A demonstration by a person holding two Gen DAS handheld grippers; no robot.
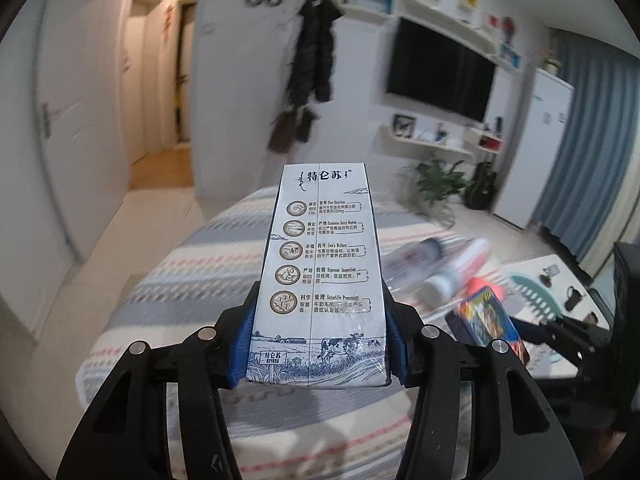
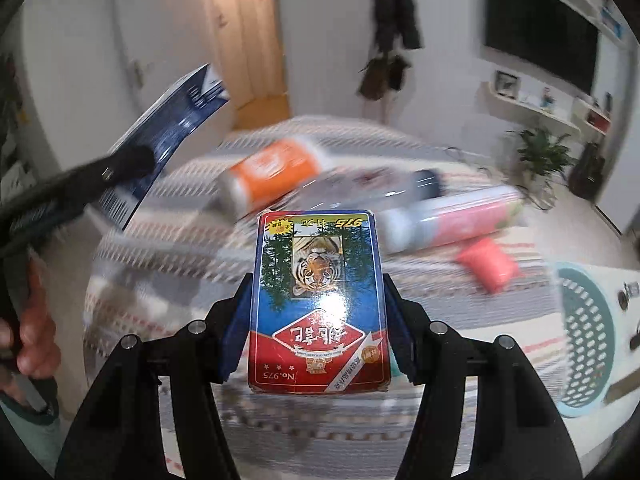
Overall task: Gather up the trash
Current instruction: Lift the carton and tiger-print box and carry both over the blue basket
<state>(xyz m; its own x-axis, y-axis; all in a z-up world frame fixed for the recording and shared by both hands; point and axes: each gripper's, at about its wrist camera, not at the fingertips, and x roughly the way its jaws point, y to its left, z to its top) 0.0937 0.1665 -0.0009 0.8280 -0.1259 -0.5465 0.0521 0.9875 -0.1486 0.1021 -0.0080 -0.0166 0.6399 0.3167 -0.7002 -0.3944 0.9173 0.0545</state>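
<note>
The left gripper is clamped on a milk carton, its blue pads pressing the carton's two narrow sides near the lower end. The carton points away from the camera, printed face up, above a striped bedspread. The right gripper is clamped in the same way on a card box with a tiger picture on its glossy lid, also held above the bedspread.

In the right wrist view the milk carton shows again at the far left, caught in the left gripper's black fingers, with the person's hand below it. Beyond the card box, lying on the bedspread, are an orange-labelled bottle, a pink-and-white tube and a small pink packet; all are blurred. A clear bottle with a dark cap lies between the orange-labelled bottle and the tube. To the right of the card box, just past the bedspread's edge, stands a teal basket with a perforated wall.
</note>
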